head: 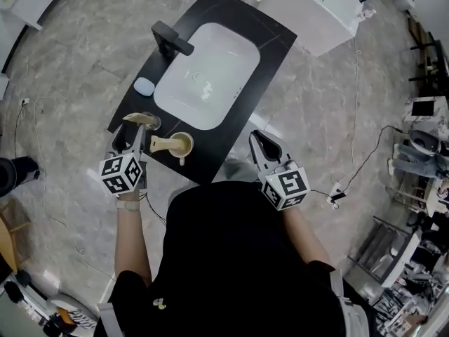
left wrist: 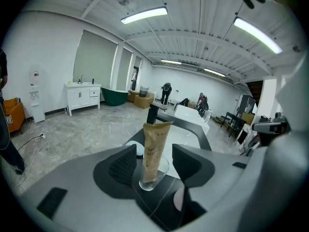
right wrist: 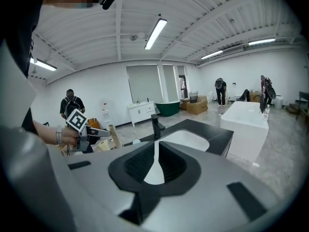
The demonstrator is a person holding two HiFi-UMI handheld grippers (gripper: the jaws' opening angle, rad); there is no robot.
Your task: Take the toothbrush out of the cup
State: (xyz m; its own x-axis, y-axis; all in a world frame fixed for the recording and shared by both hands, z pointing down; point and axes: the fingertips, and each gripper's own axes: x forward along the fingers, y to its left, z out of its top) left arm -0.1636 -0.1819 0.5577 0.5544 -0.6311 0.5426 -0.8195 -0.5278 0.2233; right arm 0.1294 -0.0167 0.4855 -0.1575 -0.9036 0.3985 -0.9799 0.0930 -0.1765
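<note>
A clear glass cup point(left wrist: 153, 177) stands on the black countertop point(head: 228, 142) near its front left corner. Upright in it is a toothbrush in a tan paper wrapper point(left wrist: 155, 146). In the head view the cup point(head: 149, 122) sits just ahead of my left gripper point(head: 133, 137). In the left gripper view my left gripper point(left wrist: 153, 153) is open, its pads on either side of the wrapper and apart from it. My right gripper point(head: 264, 144) hovers at the counter's front right edge. In its own view the right gripper point(right wrist: 155, 146) is shut with nothing held.
A cream mug point(head: 181, 144) stands right of the cup. Behind are the white sink point(head: 210, 76), a black faucet point(head: 170, 39) and a pale blue soap point(head: 144, 86). A white tub point(head: 316, 5) stands beyond the counter. Cables trail over the marble floor point(head: 365, 139).
</note>
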